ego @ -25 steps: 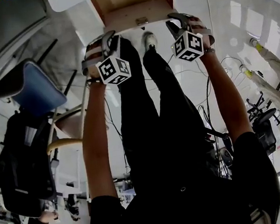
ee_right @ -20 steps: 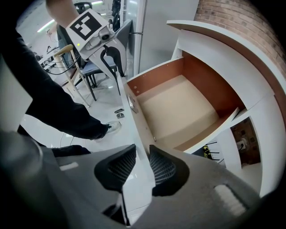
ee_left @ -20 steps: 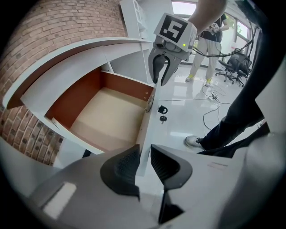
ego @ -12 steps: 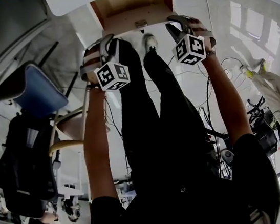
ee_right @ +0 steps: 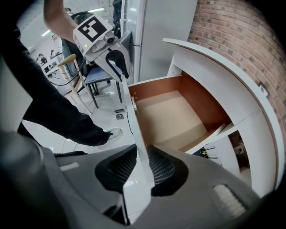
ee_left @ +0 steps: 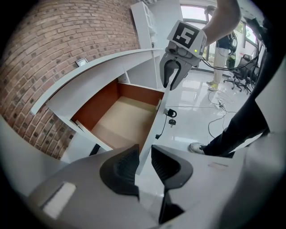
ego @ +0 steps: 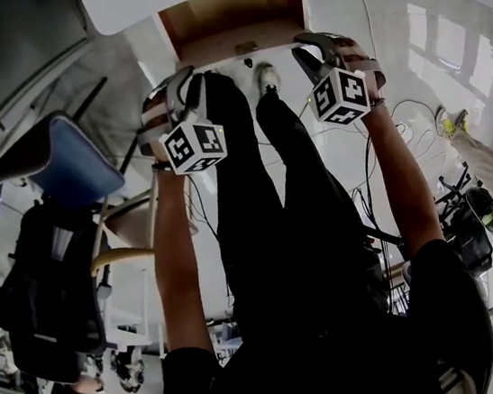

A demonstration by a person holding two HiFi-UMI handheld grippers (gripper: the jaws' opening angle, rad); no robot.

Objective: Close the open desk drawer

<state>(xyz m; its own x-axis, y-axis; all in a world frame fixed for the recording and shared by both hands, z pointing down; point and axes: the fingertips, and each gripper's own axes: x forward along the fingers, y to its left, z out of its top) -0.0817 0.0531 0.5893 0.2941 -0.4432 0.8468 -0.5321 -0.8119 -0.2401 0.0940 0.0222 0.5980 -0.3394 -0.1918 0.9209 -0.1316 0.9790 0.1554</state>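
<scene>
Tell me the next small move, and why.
Probably push the drawer front toward the desk: the drawer stands open, the left gripper and right gripper both clamp that front, the right's jaws having just been closing on it.

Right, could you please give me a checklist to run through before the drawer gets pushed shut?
1. Drawer open and bare inside, nothing to jam: ok.
2. Left gripper astride the drawer front: ok.
3. Left grip actually pressing on the front: cannot tell.
4. Right gripper, whose jaws have just been closing, with the front between its pads and both pads against it: ok.
5. Keys hang on the outer face of the front, clear of the desk: ok.
</scene>
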